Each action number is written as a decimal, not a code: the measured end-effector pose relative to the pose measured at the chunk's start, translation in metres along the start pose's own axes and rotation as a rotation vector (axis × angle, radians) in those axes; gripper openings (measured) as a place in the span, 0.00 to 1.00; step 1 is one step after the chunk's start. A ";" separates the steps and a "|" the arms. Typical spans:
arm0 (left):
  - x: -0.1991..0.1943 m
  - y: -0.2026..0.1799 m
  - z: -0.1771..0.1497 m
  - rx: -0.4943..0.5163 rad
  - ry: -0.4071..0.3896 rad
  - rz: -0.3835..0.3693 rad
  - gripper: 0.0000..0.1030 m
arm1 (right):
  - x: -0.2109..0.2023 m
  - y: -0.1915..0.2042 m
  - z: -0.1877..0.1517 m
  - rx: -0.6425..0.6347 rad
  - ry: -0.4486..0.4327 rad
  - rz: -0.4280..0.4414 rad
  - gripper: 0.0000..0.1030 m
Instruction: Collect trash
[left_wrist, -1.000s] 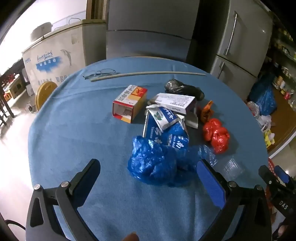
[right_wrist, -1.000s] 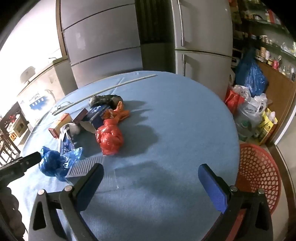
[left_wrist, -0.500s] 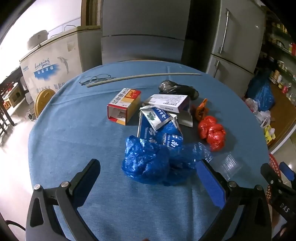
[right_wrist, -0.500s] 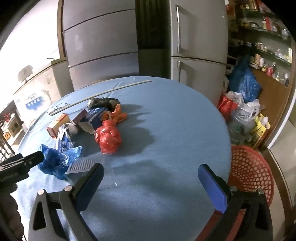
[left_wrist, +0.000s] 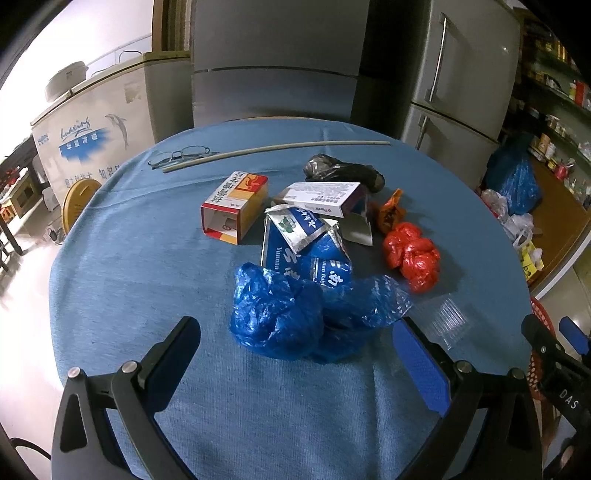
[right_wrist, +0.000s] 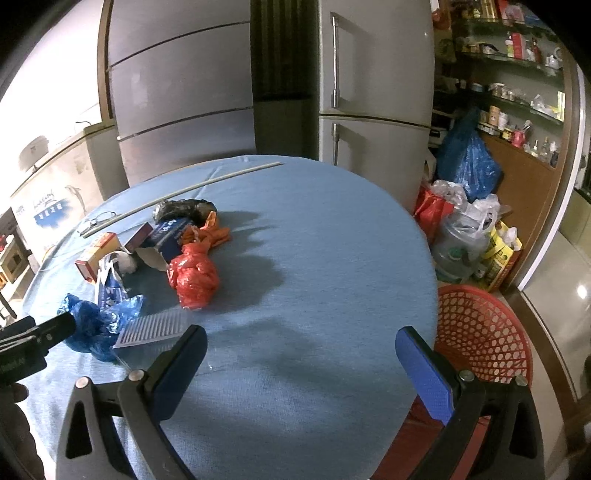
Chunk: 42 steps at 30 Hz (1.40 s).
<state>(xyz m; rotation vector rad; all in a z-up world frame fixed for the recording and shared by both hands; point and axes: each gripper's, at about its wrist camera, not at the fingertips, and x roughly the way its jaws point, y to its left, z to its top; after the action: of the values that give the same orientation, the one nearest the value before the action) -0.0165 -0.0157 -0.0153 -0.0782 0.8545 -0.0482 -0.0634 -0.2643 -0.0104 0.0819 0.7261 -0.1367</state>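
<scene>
Trash sits heaped mid-table ahead of my left gripper, whose fingers are spread wide with nothing between them. Nearest, just beyond the tips, lies the crumpled blue bag; behind it the blue foil packets, the red-and-yellow box and the red bag toward the table's right edge.

From my right wrist, my right gripper is also spread and empty over bare blue tablecloth. The pile lies toward the left edge; the red basket stands below the table's right edge.
</scene>
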 end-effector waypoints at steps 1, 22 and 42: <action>0.000 0.000 0.000 -0.001 -0.001 0.001 1.00 | 0.000 0.000 0.000 0.000 0.001 -0.001 1.00; -0.003 0.003 -0.004 -0.016 -0.008 -0.016 1.00 | 0.003 0.001 -0.001 -0.005 0.009 -0.025 1.00; -0.007 0.001 -0.004 0.003 -0.019 0.007 1.00 | 0.003 0.001 -0.001 -0.011 0.010 -0.041 1.00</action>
<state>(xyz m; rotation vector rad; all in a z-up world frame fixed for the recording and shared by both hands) -0.0239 -0.0148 -0.0130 -0.0725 0.8359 -0.0423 -0.0616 -0.2633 -0.0135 0.0570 0.7385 -0.1717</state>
